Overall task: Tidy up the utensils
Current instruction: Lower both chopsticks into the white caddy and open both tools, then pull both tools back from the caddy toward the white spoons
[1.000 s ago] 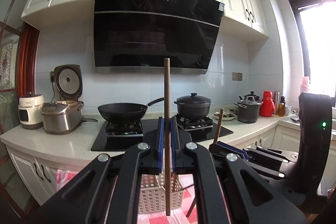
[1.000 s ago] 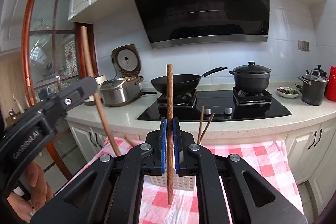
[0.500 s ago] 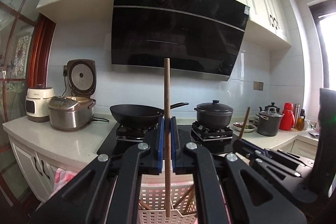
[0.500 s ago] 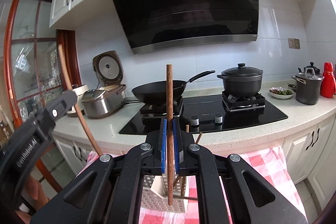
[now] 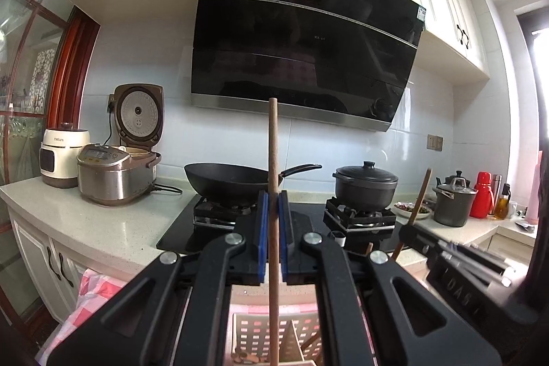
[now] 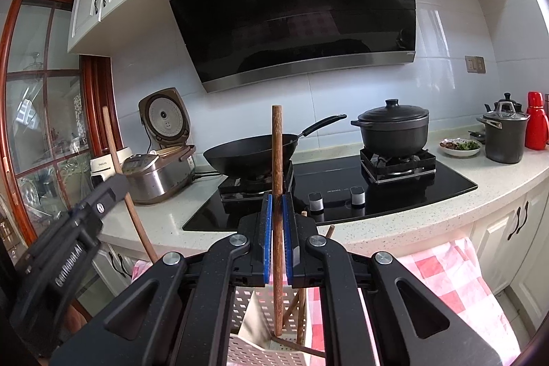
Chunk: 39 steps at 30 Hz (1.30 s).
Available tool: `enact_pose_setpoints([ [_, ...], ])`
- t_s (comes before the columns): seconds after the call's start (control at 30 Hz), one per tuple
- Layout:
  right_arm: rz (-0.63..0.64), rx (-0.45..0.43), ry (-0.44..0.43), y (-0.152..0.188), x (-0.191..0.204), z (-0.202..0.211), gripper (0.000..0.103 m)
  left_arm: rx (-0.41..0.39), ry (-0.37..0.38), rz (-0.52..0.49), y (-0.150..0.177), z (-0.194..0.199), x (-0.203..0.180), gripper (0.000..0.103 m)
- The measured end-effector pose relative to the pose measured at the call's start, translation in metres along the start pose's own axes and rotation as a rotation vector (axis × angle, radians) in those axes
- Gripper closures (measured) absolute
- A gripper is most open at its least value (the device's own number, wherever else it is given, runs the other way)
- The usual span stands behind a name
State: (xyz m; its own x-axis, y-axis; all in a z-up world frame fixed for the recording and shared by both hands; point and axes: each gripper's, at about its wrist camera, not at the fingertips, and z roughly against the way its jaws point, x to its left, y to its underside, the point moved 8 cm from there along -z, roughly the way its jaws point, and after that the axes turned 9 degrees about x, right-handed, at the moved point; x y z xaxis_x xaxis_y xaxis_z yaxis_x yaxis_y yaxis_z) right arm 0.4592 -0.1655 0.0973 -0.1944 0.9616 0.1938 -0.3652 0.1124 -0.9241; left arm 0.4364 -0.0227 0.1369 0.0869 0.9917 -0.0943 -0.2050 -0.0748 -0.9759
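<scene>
step: you hold each brown wooden chopstick (image 5: 273,194) upright, left gripper (image 5: 273,239) and right gripper (image 6: 278,239) both pinching one | next: lower them into white perforated plastic basket (image 5: 254,337), then release

In the left wrist view, the bottom edge at six o'clock cuts off the white slotted basket (image 5: 264,337) and the lower tip of the clamped wooden stick (image 5: 273,180). The right gripper (image 5: 408,228) at four o'clock runs out of frame, its jaws hidden edge-on. In the right wrist view the gripper body hides most of that basket (image 6: 255,307), and the checked cloth (image 6: 446,276) disappears at five o'clock. The food in the small dish (image 6: 459,147) at three o'clock is too small to identify.
</scene>
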Motion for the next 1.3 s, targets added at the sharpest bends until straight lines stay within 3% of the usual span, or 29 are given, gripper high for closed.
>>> enact_pose_setpoints([
  [0.2, 0.002, 0.011, 0.001, 0.004, 0.000, -0.009, 0.096, -0.061, -0.018, -0.037, -0.014, 0.003, -0.007, 0.097],
  [0.43, 0.024, 0.051, 0.013, 0.022, 0.004, -0.025, 0.096, 0.001, -0.045, 0.017, 0.020, -0.015, 0.004, 0.097],
  [0.63, 0.030, 0.071, 0.019, 0.028, -0.001, -0.030, 0.096, 0.052, -0.051, 0.004, 0.047, -0.031, 0.011, 0.097],
  [0.93, 0.058, 0.044, 0.011, 0.020, 0.005, -0.018, 0.095, 0.066, -0.057, 0.000, 0.054, -0.030, 0.023, 0.096],
  [1.03, 0.078, 0.028, 0.018, 0.014, 0.009, -0.008, 0.093, 0.058, -0.054, -0.007, 0.048, -0.023, 0.024, 0.082],
  [1.13, 0.083, 0.014, 0.018, 0.008, 0.010, 0.005, 0.092, 0.040, -0.053, -0.006, 0.041, -0.011, 0.026, 0.080],
  [1.3, 0.083, -0.017, 0.005, 0.003, 0.010, 0.040, 0.088, -0.002, -0.062, -0.009, 0.032, 0.025, 0.032, 0.064],
])
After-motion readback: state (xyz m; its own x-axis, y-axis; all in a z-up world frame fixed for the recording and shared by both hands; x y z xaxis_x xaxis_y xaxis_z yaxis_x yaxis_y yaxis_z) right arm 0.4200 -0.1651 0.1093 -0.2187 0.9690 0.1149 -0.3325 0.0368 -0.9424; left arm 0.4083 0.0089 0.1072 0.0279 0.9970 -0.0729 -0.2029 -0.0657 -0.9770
